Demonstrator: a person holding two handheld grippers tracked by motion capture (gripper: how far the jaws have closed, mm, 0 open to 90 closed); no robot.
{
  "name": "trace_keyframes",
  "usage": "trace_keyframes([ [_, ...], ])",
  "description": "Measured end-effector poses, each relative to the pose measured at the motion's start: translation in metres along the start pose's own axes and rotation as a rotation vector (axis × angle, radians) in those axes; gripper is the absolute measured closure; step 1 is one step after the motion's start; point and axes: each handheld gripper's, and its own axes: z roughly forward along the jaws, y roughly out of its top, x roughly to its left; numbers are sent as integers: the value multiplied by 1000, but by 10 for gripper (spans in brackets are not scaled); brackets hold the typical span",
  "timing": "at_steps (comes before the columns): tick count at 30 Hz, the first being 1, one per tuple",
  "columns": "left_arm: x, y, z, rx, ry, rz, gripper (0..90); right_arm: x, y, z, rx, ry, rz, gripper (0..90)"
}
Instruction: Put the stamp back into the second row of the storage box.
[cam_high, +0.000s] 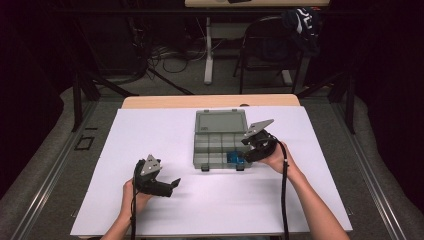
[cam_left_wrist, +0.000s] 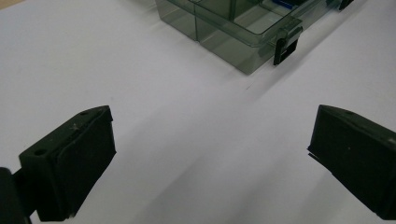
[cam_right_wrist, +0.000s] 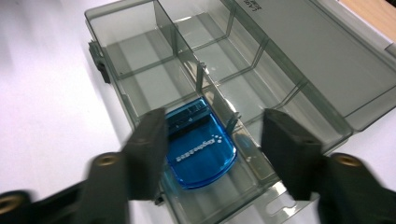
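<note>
Writing shows on the translucent blue plastic card reader (cam_right_wrist: 200, 143): white lettering across its top that looks like "Kingston", though it is blurred and I cannot be sure of every letter. The reader lies flat in a front corner compartment of the smoky grey clear plastic organiser box (cam_right_wrist: 140, 56), near one of the two black latches on the box's front wall. The box's lid (cam_high: 220, 121) is folded back flat on the table and carries a line of small dark print near its edge, too small to read. Your right gripper (cam_right_wrist: 215, 154) hangs over that compartment with its jaws partly spread, one on each side of the reader; the left-hand jaw in the right gripper view overlaps the reader's edge, but I cannot tell whether it touches, and nothing is clamped. Your left gripper (cam_left_wrist: 210, 154) rests low over the white sheet covering the table (cam_high: 150, 135), jaws spread wide with nothing between them, pointing toward the box's front corner and well apart from it.
</note>
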Motion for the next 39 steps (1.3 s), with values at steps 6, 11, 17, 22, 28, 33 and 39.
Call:
trace_keyframes([
  [6, -1, 0, 1, -2, -5, -3, 0, 6, -7, -4, -6, -24, 30, 173],
  [11, -1, 0, 1, -3, -8, 1, 0, 12, -15, -8, -59, -56, 62, 80],
  [17, 1, -2, -1, -4, -9, -2, 0, 17, -25, -14, -84, -75, 91, 8],
  [22, 3, -3, -2, -6, -5, -13, 0, 20, -29, -17, -109, -84, 117, 0],
  [28, 3, -4, -3, -7, -4, -13, 0, 25, -33, -18, -126, -86, 124, 0],
  [33, 1, -3, -2, -5, -7, -1, 0, 29, -37, -20, -155, -66, 128, 0],
  [39, 0, -2, -2, -3, -7, 4, 0, 33, -38, -25, -182, -80, 133, 0],
])
